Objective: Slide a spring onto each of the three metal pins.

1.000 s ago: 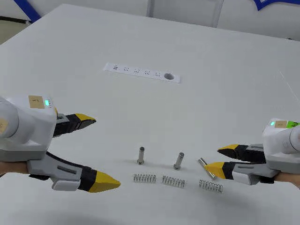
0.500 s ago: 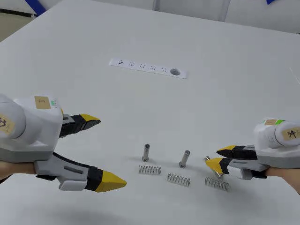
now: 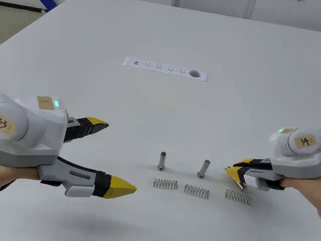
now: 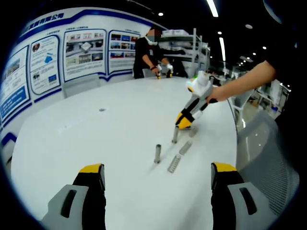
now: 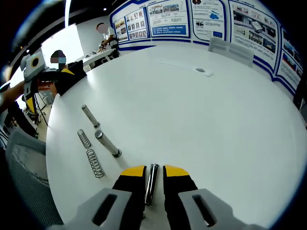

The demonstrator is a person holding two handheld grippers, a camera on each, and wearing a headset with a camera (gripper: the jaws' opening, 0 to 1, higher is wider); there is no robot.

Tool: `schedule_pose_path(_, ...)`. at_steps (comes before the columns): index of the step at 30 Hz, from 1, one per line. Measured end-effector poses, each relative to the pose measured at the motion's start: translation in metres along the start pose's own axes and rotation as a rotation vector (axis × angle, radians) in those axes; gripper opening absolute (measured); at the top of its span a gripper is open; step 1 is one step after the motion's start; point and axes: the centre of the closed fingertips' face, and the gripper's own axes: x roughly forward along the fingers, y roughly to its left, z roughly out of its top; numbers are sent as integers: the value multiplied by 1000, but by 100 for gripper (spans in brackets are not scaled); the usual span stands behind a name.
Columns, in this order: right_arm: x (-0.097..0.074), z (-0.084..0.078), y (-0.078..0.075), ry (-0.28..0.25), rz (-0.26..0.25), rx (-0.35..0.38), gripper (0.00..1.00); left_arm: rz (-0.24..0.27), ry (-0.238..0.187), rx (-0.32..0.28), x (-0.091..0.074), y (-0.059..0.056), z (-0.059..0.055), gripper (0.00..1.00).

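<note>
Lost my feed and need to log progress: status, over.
Left gripper open, hovering clear. Right gripper jaws straddle the lying pin, grip unconfirmed. Three springs on the table, none on a pin. Nothing blocking.

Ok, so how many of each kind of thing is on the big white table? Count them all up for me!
Metal pins: 3
Springs: 3
Power strip: 1
Total: 7
</note>
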Motion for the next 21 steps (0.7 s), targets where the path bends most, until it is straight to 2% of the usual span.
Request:
schedule_pose_path(4, 6, -4, -2, 39, -17, -26, 12, -4, 3, -4, 1, -2, -2, 93)
schedule_pose_path(7, 8, -9, 1, 74, -28, -6, 11, -6, 6, -2, 2, -2, -2, 93)
schedule_pose_path(8, 8, -5, 1, 60, -37, -23, 11, -6, 6, -1, 1, -2, -2, 93)
schedule_pose_path(14, 8, -5, 0, 78, -64, -47, 9, 0, 2, -4, 0, -1, -1, 92)
schedule_pose_path(17, 8, -6, 0, 83, -83, -44, 8, 2, -9, -15, -2, -2, 3, 92)
schedule_pose_path(19, 9, -6, -1, 82, -83, -16, 8, 5, -21, -19, -3, -2, 6, 91)
schedule_pose_path(21, 9, -6, -3, 79, -81, -20, 8, 5, -26, -20, -3, -3, 8, 91)
